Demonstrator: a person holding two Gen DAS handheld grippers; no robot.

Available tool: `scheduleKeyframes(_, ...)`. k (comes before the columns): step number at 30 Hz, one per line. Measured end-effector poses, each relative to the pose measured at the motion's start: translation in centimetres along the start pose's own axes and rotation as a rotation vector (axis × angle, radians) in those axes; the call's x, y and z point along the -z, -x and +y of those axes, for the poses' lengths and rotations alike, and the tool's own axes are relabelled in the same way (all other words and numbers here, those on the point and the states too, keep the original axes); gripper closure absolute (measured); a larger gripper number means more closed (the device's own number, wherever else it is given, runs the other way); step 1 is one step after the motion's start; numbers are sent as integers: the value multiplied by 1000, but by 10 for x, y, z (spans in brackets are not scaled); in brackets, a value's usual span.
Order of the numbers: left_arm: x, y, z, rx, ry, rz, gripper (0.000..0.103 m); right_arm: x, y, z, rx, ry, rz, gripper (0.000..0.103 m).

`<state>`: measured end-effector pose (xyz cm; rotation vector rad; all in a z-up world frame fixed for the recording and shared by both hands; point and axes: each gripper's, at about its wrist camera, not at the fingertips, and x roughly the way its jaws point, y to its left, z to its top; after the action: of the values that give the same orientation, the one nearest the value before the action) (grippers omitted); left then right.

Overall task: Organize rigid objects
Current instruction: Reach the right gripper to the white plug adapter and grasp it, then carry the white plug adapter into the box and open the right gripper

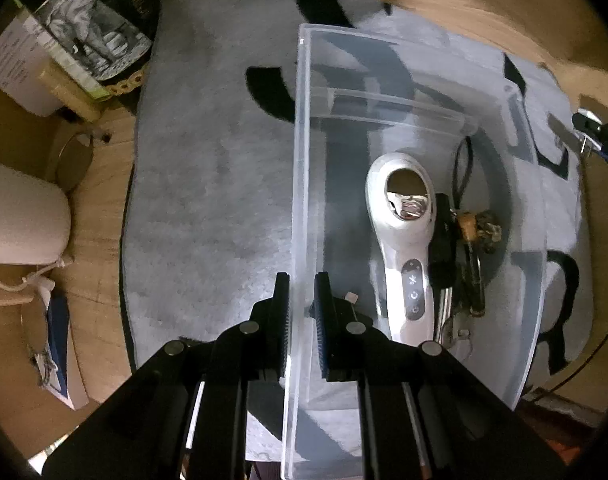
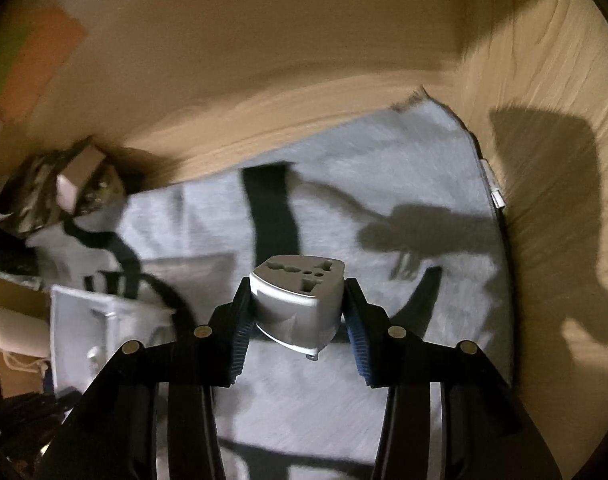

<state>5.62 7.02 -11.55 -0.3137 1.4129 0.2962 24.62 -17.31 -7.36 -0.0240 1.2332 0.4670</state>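
Left gripper (image 1: 302,312) is pointing straight down and pinching the near-left wall of the clear plastic bin (image 1: 300,168), one finger outside and one inside, squeezed tight on that thin wall. Inside the bin, just past the inner finger, there's a tiny light cube-ish thing (image 1: 351,297), can't tell what it is. Further in and to the right lies a white handheld device (image 1: 401,240) with a hole in its head and buttons on the handle, and right beside it a pile of dark stuff, looks like keys and a cord (image 1: 461,240). The bin sits on a grey fluffy rug (image 1: 208,184) with black markings, which lies on a wooden floor (image 1: 100,272). Off to the far left there are some books (image 1: 76,48).

Right gripper (image 2: 298,306) is clamped on a grey travel plug adapter (image 2: 298,294), socket holes facing up, held above the rug (image 2: 423,184) and not touching it. Near left in that view you can see a corner of the bin (image 2: 88,320). Picture's a bit motion-blurred.
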Motion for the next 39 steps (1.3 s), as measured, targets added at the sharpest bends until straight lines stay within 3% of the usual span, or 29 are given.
scheduleKeyframes(11,13,9,3,69,-115,-39,92,33,48,79,-30,79,-53,63)
scheduleKeyframes(23,16,10,8,102,-183,-66,92,72,27,162,-91,201,25,63)
scheduleKeyframes(30,15,9,7,106,-202,-68,92,87,-1,183,-85,244,99,63)
scheduleKeyframes(39,14,7,5,103,-213,-67,92,79,-29,178,-64,205,147,63)
